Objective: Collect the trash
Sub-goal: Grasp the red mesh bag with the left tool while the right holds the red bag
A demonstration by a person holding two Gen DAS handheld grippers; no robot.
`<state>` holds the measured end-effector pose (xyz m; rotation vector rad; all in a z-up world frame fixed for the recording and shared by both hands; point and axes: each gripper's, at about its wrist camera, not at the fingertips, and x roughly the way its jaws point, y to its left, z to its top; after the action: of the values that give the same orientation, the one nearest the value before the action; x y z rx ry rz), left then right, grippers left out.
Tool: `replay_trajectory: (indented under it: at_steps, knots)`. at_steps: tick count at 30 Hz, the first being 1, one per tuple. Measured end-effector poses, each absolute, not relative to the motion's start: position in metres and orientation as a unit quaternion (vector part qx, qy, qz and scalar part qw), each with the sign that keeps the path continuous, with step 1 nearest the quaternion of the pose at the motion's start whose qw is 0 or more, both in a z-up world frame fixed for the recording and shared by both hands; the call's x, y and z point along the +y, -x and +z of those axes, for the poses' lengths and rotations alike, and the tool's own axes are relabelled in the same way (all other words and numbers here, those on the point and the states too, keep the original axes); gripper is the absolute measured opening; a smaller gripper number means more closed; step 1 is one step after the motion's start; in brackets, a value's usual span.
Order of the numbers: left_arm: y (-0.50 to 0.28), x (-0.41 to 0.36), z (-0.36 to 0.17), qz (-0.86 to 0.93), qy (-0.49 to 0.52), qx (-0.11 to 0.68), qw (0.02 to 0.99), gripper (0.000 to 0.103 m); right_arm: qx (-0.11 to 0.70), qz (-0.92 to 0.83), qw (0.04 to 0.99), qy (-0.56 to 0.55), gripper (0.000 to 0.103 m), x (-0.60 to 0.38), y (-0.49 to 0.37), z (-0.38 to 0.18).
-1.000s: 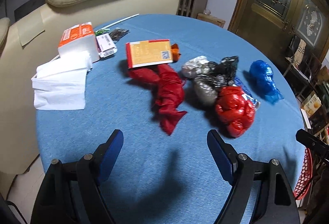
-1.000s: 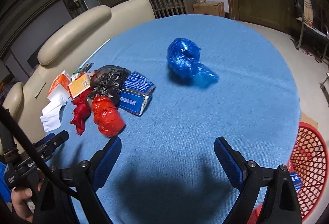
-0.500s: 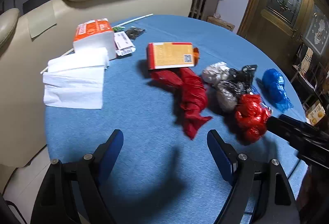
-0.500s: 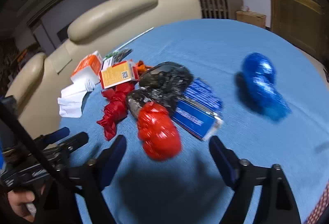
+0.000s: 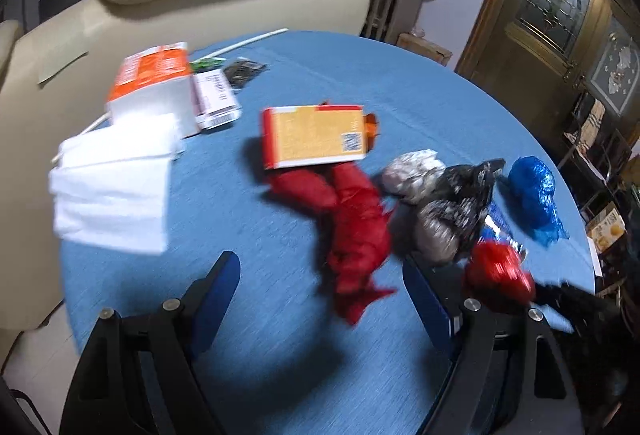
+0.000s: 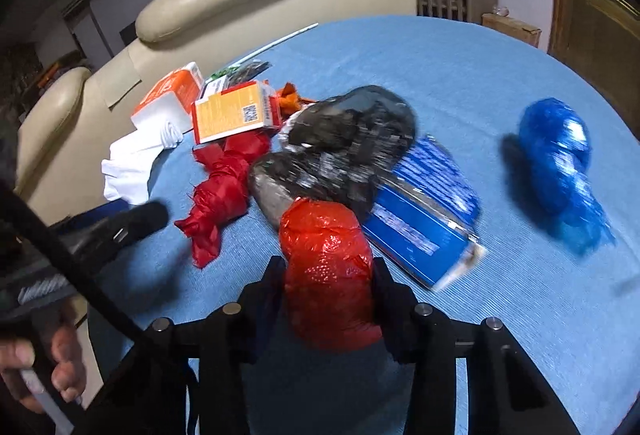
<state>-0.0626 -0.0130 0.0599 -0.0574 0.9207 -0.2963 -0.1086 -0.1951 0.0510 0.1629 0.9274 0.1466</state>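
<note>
Blue round table (image 6: 460,83): right tongs (image 6: 330,287) closing around red bag (image 6: 328,267); squeeze mid-bundle before lifting. Left tongs (image 5: 320,299) spread, empty.

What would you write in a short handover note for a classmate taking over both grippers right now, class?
Right gripper: jaws closing around the red bag, not lifted yet.
Left gripper: open, empty, hovering over the table.
On the table: red wrapper, black bags, blue packet, blue bag, yellow box, tissues.
Done: nothing visibly binned.
Left: lift the red bag, then collect the rest.
</note>
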Motion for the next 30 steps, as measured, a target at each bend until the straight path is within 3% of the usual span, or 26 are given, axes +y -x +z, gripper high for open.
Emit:
replay_trajectory:
  at_steps: [10,11,13,14,30]
  knots:
    - [0.017,-0.039,0.033,-0.112,0.005,0.470,0.876,0.083,0.435,0.048,0.891,-0.123,0.046,-0.228,0.163,0.059]
    - [0.016,-0.036,0.031,-0.109,0.005,0.472,0.875,0.078,0.436,0.044,0.890,-0.126,0.046,-0.231,0.166,0.058]
    - [0.015,-0.037,0.028,-0.124,0.007,0.481,0.868,0.041,0.435,0.039,0.889,-0.133,0.046,-0.236,0.170,0.056]
    - [0.016,-0.038,0.028,-0.128,0.005,0.481,0.867,0.036,0.435,0.038,0.889,-0.137,0.046,-0.237,0.172,0.056]
    - [0.090,0.003,0.084,-0.130,0.047,0.424,0.895,0.034,0.388,0.014,0.905,-0.173,0.046,-0.251,0.212,0.079]
